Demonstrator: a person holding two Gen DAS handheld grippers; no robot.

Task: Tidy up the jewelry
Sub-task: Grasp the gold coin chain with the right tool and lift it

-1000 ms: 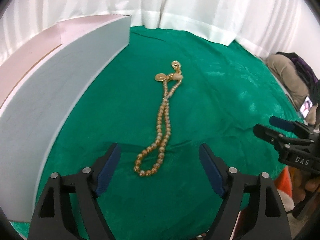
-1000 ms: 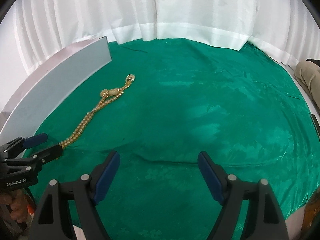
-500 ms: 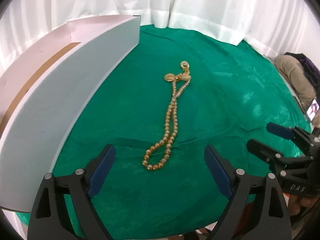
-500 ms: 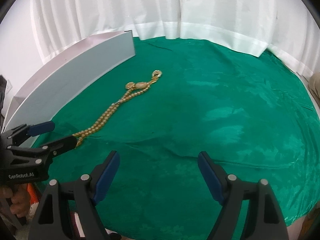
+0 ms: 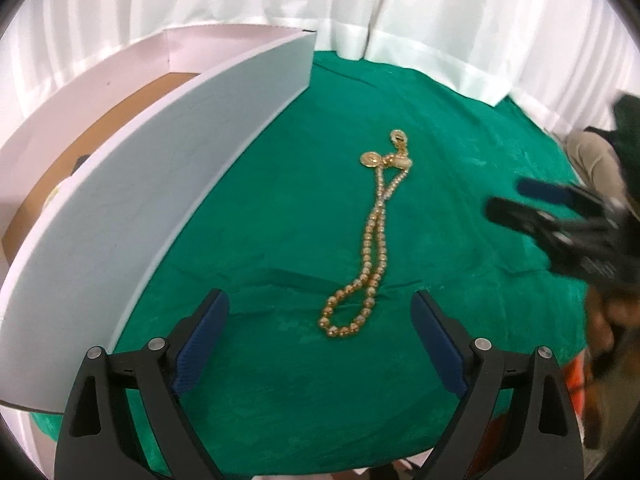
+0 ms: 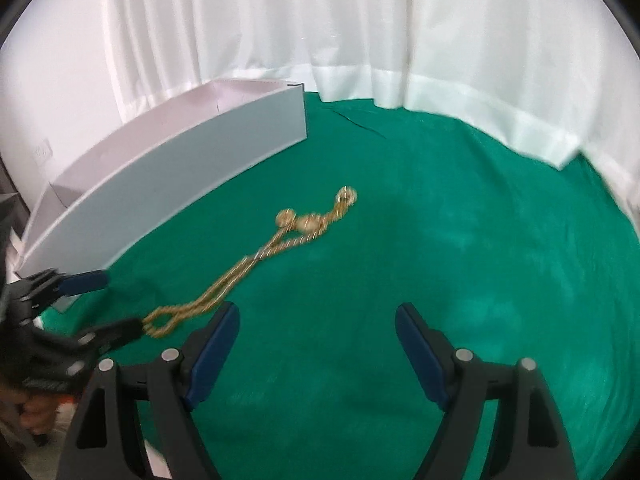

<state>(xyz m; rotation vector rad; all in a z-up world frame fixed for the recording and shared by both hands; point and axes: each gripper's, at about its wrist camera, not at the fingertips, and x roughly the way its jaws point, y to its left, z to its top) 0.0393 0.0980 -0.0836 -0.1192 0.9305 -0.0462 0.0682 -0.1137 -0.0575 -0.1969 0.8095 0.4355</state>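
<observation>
A gold bead necklace (image 5: 372,240) with a round pendant lies stretched on the green cloth (image 5: 280,200); it also shows in the right wrist view (image 6: 256,260). My left gripper (image 5: 320,332) is open and empty, just short of the necklace's near loop; in the right wrist view it (image 6: 104,304) sits at the loop's end. My right gripper (image 6: 316,344) is open and empty over bare cloth, right of the necklace; the left wrist view shows it (image 5: 532,200) blurred at the right.
A long white box (image 5: 160,184) with a brown floor stands left of the necklace, open on top, something small inside. White curtains hang behind the table. A seated person (image 5: 596,160) is at far right.
Both grippers have risen and pulled back a little, so the box interior now shows. The right gripper has swung left toward the necklace. The necklace has not moved.
</observation>
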